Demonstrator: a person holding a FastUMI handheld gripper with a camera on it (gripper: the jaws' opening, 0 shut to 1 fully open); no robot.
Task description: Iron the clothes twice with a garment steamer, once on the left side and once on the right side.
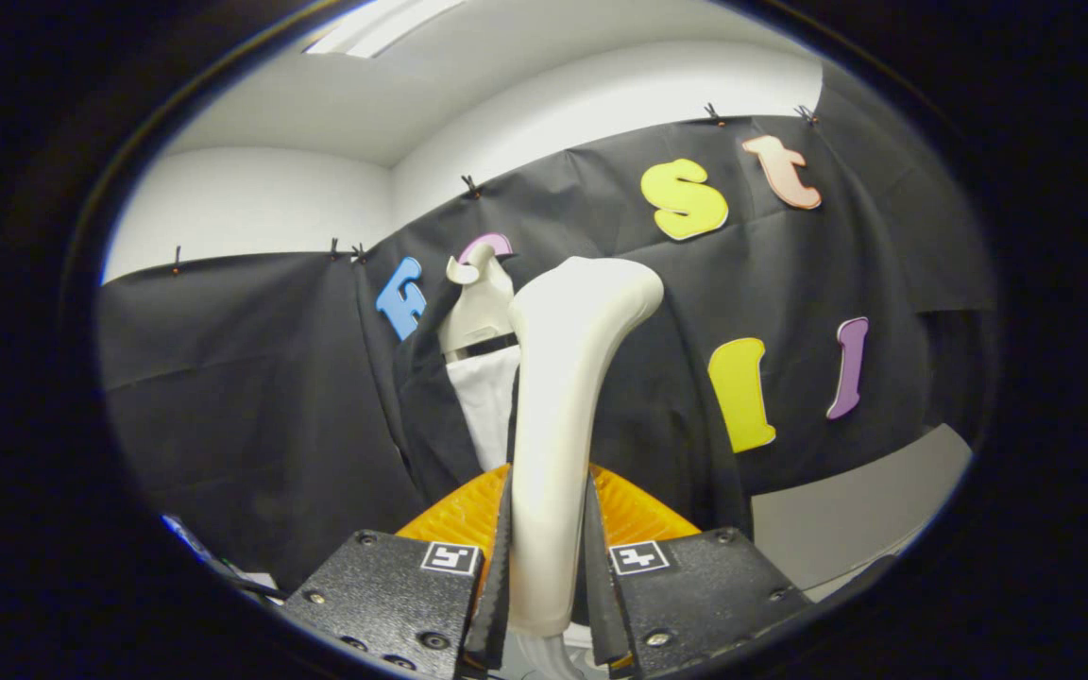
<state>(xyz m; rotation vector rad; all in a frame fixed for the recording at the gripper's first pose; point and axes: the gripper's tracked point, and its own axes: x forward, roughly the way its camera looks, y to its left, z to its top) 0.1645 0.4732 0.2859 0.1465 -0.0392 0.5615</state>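
Steamer (563, 416) clamped upright between our gripper's (549, 576) fingers, its head raised toward the garment (485, 406) hanging just beyond them. We judge ironing not begun; next we must bring the head onto one side.

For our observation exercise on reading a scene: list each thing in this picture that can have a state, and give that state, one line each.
hand-held gripper: shut on the steamer handle, both fingers pressing its sides.
garment steamer: held upright between the fingers, head tilted toward the garment; no steam visible.
mannequin: upright beyond the steamer, dressed.
dark jacket: hanging open over a white shirt.
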